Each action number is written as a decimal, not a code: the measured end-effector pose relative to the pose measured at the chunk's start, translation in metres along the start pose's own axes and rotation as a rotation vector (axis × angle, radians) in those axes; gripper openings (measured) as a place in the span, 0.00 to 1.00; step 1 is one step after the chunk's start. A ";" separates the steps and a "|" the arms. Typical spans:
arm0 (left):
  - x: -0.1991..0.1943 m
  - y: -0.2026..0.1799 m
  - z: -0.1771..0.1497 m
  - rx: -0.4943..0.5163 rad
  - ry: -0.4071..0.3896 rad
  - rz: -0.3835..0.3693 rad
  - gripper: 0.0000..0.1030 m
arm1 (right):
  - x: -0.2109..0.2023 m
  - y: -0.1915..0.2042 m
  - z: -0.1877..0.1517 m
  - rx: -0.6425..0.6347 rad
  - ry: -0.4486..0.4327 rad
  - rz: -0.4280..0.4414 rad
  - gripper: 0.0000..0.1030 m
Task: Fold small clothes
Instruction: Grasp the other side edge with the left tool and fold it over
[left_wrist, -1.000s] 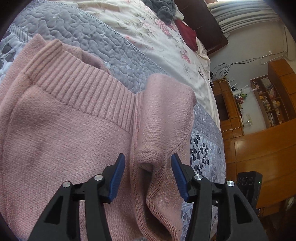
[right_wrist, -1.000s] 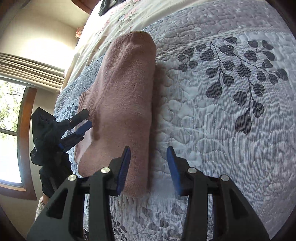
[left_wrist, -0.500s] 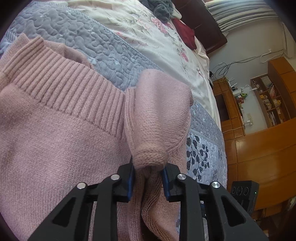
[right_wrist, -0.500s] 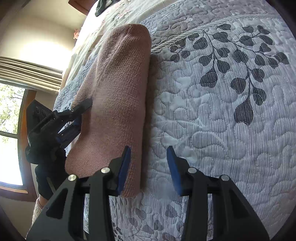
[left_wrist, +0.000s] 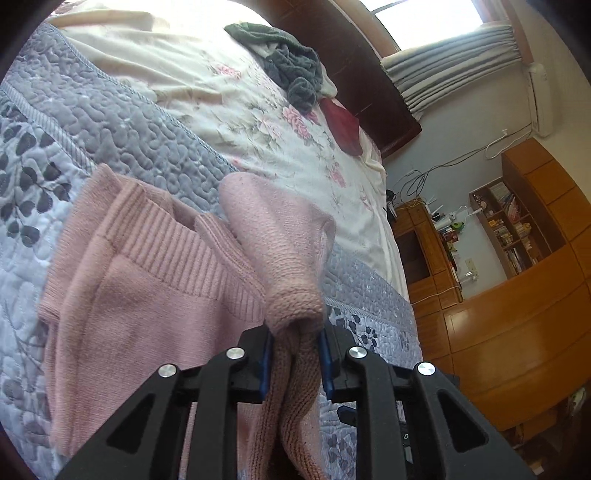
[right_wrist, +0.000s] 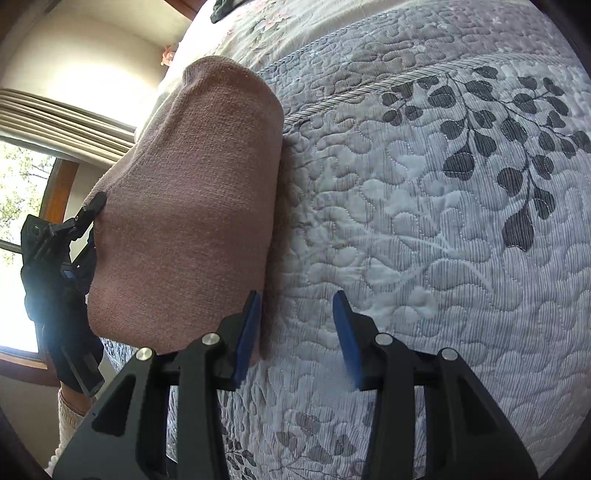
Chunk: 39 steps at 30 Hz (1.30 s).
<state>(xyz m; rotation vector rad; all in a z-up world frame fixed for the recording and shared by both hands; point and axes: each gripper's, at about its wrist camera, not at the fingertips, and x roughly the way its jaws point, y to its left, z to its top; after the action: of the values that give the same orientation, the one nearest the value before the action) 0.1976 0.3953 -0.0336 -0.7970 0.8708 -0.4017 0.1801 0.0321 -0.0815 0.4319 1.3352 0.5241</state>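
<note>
One pink knit sweater (left_wrist: 155, 295) on the grey leaf-print quilt (left_wrist: 33, 177), ribbed collar toward the floral sheet (left_wrist: 236, 99) beyond the sweater. Sleeve (left_wrist: 280, 251) of the sweater raised off the quilt, bunched into a peak, pinched between the blue pads of the left gripper (left_wrist: 294, 356); pads pressed into the knit on both sides, fold of fabric hanging down between the black fingers. From the right wrist view, same sweater (right_wrist: 192, 192) seen as a thick folded mass, edge resting against the quilt (right_wrist: 424, 221). Right gripper (right_wrist: 295, 332) spread wide, nothing between the pads; inner pad (right_wrist: 248, 332) touching or just beside the sweater's lower edge, cannot tell which; outer pad over bare quilt. Left gripper (right_wrist: 86, 221) also visible at the far side of the sweater, held in a black-gloved hand (right_wrist: 62, 314), pale cuff below the glove. Beyond the sweater on the floral sheet: heap of dark grey clothing (left_wrist: 291, 70) and a dark red item (left_wrist: 341, 123) near the wooden headboard (left_wrist: 354, 62). Well apart from the sweater, wooden cabinets (left_wrist: 517, 302) and a bookshelf (left_wrist: 509, 221) against the wall; curtained window (right_wrist: 22, 177) behind the left gripper.
</note>
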 end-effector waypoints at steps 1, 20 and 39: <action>-0.008 0.007 0.004 -0.004 -0.009 0.010 0.20 | 0.002 0.005 0.000 -0.010 0.003 0.001 0.40; -0.022 0.133 0.011 -0.058 0.044 0.193 0.22 | 0.061 0.071 -0.007 -0.119 0.100 0.023 0.40; -0.058 0.091 -0.066 0.078 0.168 0.275 0.13 | 0.093 0.080 -0.022 -0.062 0.153 0.115 0.28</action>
<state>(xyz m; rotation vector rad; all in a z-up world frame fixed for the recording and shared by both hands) 0.1104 0.4600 -0.0982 -0.5673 1.0996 -0.2604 0.1635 0.1514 -0.1132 0.4259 1.4418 0.7041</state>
